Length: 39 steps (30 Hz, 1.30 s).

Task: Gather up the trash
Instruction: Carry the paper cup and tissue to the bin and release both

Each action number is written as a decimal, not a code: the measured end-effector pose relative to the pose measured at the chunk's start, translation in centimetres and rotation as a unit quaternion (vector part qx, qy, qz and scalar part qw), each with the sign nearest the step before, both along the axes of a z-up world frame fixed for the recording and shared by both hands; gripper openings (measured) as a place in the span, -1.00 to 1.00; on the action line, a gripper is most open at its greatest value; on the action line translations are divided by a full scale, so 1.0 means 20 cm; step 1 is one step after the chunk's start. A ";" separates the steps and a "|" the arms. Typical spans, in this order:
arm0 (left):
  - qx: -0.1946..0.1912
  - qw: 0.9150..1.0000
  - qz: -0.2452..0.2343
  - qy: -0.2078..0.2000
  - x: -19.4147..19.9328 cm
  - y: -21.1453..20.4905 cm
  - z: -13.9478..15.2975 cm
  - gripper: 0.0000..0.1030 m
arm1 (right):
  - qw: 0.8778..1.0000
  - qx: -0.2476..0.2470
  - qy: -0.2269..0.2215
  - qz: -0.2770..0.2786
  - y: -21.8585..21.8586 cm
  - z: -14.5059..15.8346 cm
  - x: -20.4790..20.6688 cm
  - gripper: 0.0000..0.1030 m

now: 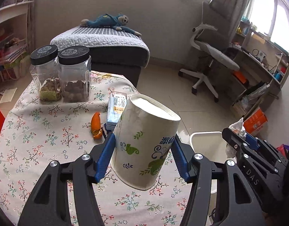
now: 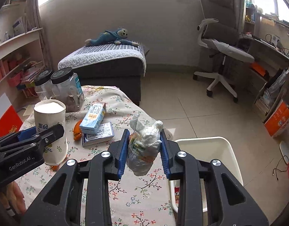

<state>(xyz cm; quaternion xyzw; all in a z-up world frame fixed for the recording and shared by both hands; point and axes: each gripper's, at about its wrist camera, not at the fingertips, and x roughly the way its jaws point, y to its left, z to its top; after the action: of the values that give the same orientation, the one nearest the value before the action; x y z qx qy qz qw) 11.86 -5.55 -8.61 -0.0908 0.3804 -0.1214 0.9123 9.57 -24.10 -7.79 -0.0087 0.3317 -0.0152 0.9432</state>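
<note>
Clamping an upturned paper cup [image 1: 144,141] between the left gripper [image 1: 142,150] pads, rim toward the camera, base tilting away. Pinching a crumpled tissue wad [image 2: 144,145] in the right gripper [image 2: 144,148], jaws nearly together on it. Hanging above the floral table [image 2: 137,197] edge, with the white bin [image 2: 216,150] lying just right of and below the right gripper, farther right of the left one. Orange peel [image 1: 96,126], milk carton [image 2: 93,117] and flat box [image 2: 99,133] waiting ahead-left. Bin's bottom hiding behind the fingers.

Carton [image 2: 93,117] atop box [image 2: 99,134], beside peel [image 2: 77,130]
</note>
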 end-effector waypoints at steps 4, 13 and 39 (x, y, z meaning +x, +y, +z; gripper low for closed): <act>-0.001 1.000 -0.014 0.001 0.01 -0.10 -0.01 0.14 | 1.000 -0.004 0.003 -0.023 -0.11 -0.01 0.00 -0.43; -0.010 0.999 -0.050 0.005 0.04 -0.36 -0.02 0.14 | 0.996 0.004 0.018 -0.092 -0.45 -0.06 -0.01 -0.37; -0.027 0.984 -0.177 0.022 0.04 -1.12 -0.10 0.54 | 0.960 -0.029 -0.008 -0.279 -1.00 -0.08 -0.29 0.86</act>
<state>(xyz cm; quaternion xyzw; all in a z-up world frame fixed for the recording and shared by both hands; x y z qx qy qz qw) 12.60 -27.87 -10.55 -0.0493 0.4075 -0.2887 0.8650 3.78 -44.18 -9.38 0.0568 0.3126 -0.2871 0.9037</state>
